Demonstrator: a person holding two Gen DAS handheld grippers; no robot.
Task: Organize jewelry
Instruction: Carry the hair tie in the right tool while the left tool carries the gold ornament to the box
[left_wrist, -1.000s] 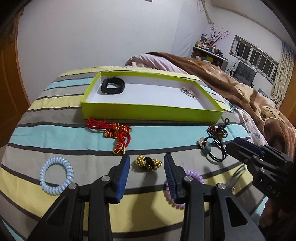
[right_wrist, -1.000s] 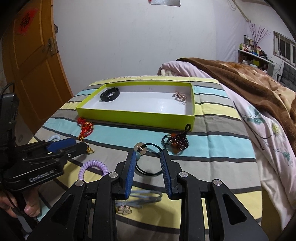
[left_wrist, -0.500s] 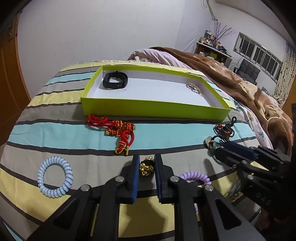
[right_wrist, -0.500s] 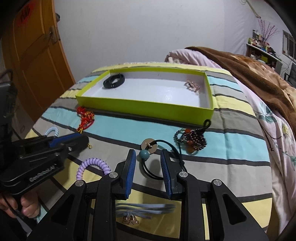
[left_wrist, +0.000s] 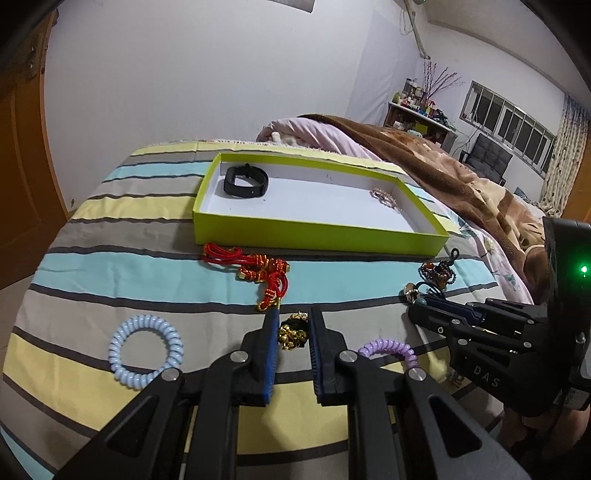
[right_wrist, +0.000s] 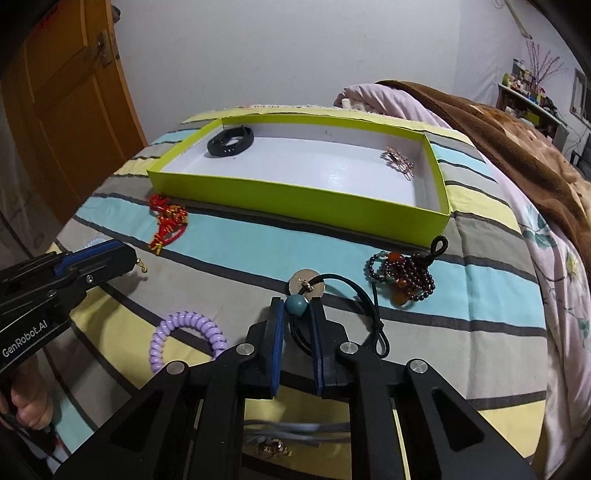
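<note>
While left gripper (left_wrist: 293, 334) pinches gold-bead cluster (left_wrist: 293, 333), right gripper (right_wrist: 296, 314) clamps half-hidden cord necklace (right_wrist: 300, 305).

Left hand-held gripper (left_wrist: 292, 334) clamped; right hand-held gripper (right_wrist: 296, 314) seemingly too (gap narrow).

A bed with a striped cover (left_wrist: 110, 266) carries a green tray (right_wrist: 295, 192), a red cord charm (left_wrist: 258, 269), a blue coil (left_wrist: 146, 350), a purple coil (right_wrist: 186, 338), a dark bead bracelet (right_wrist: 404, 275), a black cord necklace (right_wrist: 332, 295) and a brown blanket (left_wrist: 461, 184).
</note>
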